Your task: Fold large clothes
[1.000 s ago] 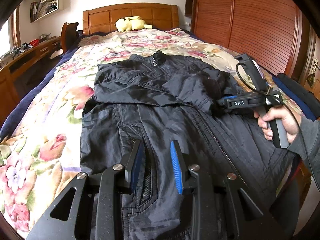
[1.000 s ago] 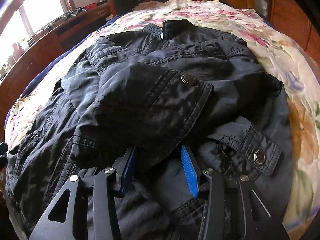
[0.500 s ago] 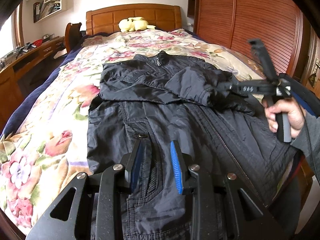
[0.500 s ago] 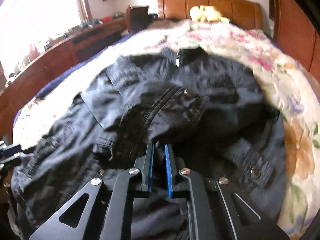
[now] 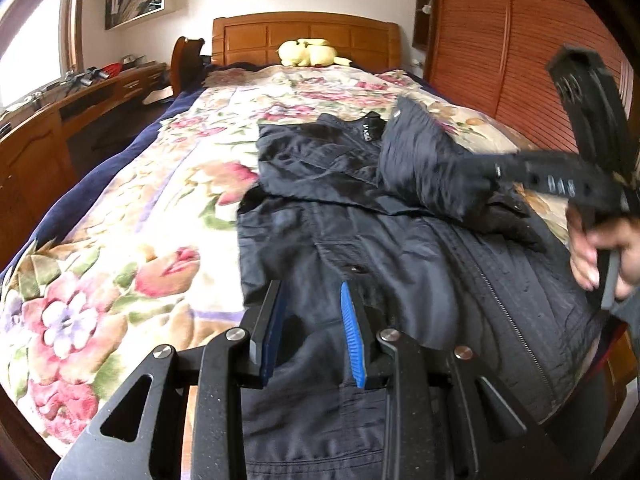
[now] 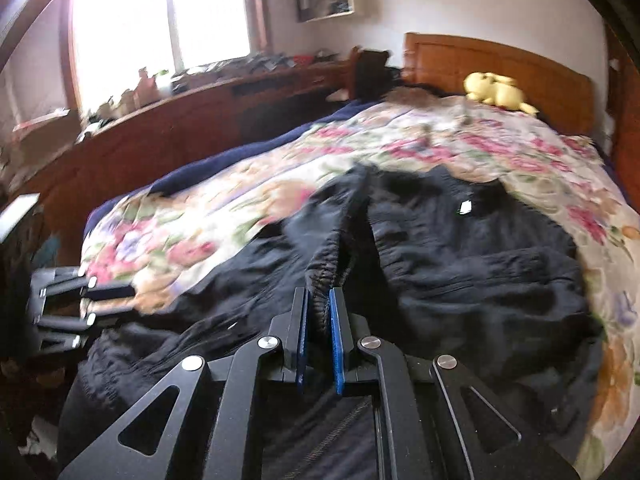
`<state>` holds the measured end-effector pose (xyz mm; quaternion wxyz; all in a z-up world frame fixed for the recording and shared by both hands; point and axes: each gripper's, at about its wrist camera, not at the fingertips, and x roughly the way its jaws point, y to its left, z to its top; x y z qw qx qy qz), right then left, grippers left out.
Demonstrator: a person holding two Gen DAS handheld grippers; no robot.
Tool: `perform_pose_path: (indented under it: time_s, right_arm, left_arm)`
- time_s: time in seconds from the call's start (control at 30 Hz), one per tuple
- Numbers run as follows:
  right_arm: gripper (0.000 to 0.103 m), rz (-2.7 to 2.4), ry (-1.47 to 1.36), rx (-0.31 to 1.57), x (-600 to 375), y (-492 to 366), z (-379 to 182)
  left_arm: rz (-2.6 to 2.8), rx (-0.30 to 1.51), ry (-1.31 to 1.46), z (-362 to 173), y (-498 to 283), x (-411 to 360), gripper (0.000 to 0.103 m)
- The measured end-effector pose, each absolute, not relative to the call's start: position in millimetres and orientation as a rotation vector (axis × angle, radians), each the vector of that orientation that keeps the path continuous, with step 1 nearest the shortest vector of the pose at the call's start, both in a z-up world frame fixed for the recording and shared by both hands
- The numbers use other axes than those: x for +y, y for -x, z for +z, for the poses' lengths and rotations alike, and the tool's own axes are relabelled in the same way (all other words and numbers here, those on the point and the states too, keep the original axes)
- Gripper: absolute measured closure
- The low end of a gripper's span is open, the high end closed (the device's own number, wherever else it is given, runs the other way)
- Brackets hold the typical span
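A black jacket (image 5: 400,248) lies front up on a floral bedspread (image 5: 140,240), collar toward the headboard. My right gripper (image 6: 319,296) is shut on a gathered fold of the jacket's sleeve (image 6: 332,240) and holds it raised above the chest. The left wrist view shows the same gripper (image 5: 486,168), blurred, in a person's hand (image 5: 600,256) with the sleeve (image 5: 420,160) standing up from it. Over the jacket's lower left hem, my left gripper (image 5: 312,304) has its blue pads apart, with fabric lying beneath the gap. The right wrist view also shows it (image 6: 80,304) at the far left.
A yellow plush toy (image 5: 308,52) rests against the wooden headboard (image 5: 308,32). A cluttered wooden desk (image 5: 60,120) runs along the left of the bed under a bright window (image 6: 160,20). A slatted wooden wardrobe (image 5: 500,60) stands close on the right.
The right gripper closed on the sleeve, then rose and rolled, lifting the sleeve off the chest. The left gripper slid toward the jacket's left edge, its jaws unchanged.
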<state>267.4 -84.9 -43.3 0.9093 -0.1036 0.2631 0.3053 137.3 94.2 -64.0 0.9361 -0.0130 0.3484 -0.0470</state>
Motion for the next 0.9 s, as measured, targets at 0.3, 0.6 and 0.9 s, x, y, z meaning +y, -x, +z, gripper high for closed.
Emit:
perform_pose_path:
  time_s: [0.3,0.6,0.9]
  right_arm:
    - [0.084,0.663,0.22,0.634,-68,-252,-66]
    - [0.056,0.515,0.214,0.613,-119,-244,-72]
    - [0.056,0.314,0.206,0.714,-182,-249,-121]
  left_arm:
    - [-0.087,0.718,0.014,-66,-144,97,0.074]
    - [-0.131,0.722,-0.031,-62,-163,71,0.074]
    - [-0.186,0.793,-0.109,-70,-208,44,0.074]
